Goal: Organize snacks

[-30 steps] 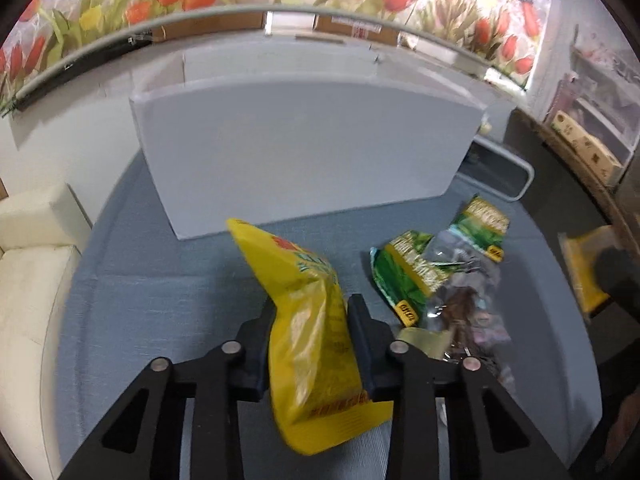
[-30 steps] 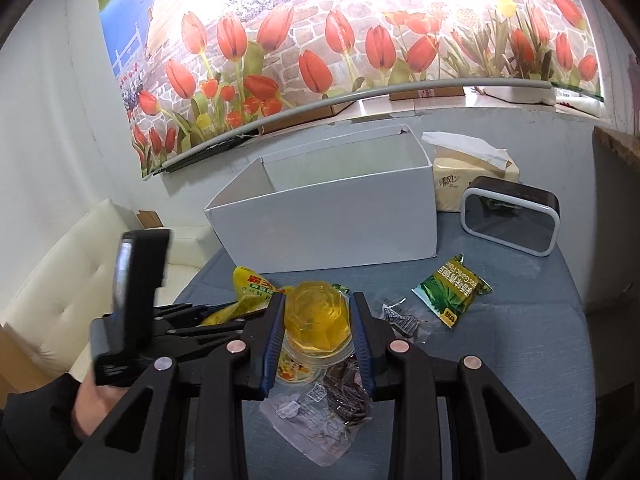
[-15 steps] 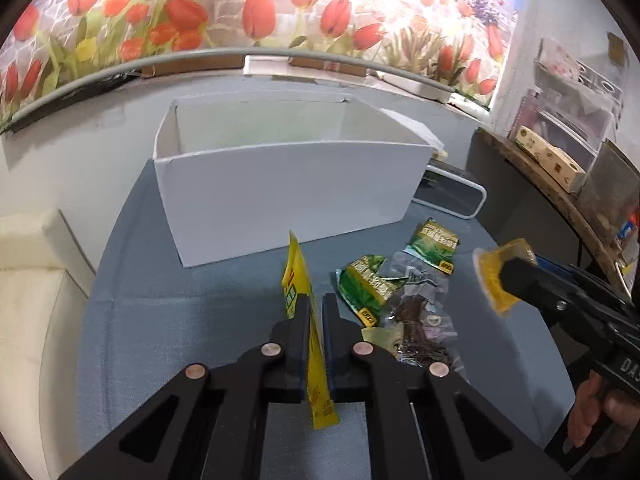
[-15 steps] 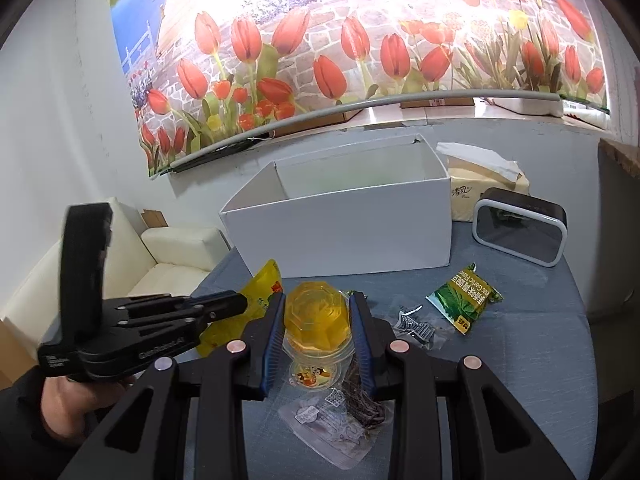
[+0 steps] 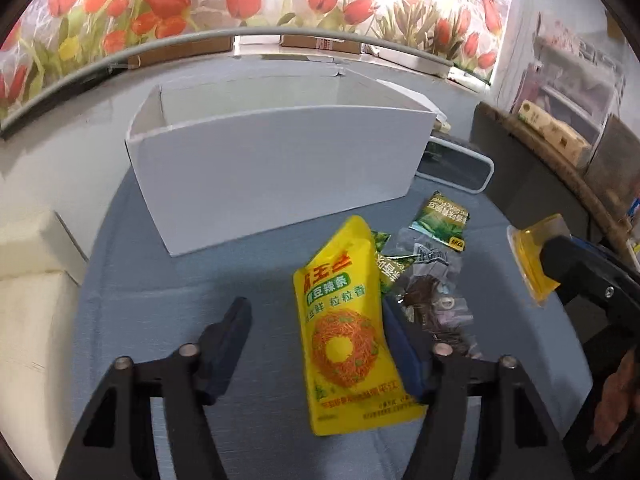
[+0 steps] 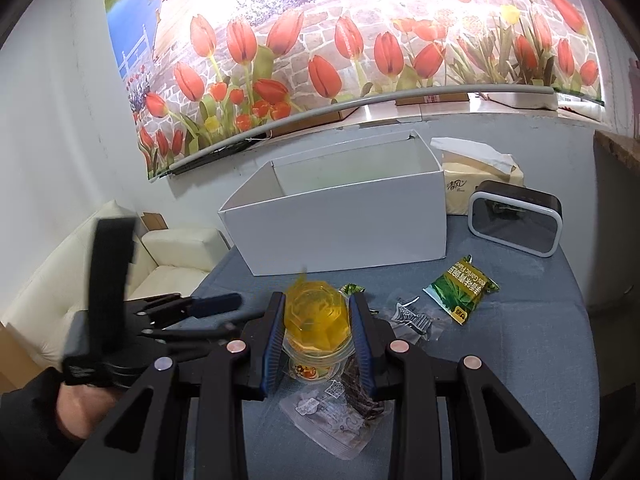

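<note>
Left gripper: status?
Left gripper opening, yellow bag loose between jaws. Right gripper shut on jelly cup. White box ahead, path clear.

- I see a yellow snack pouch (image 5: pixel 344 332), face up between my opening left tongs (image 5: pixel 316 340).
- My right tongs (image 6: pixel 318 332) clamp an amber jelly cup (image 6: pixel 316 316).
- A green packet (image 6: pixel 460 284) and clear wrappers (image 6: pixel 332 412) lie before the white box (image 6: pixel 340 220).
</note>
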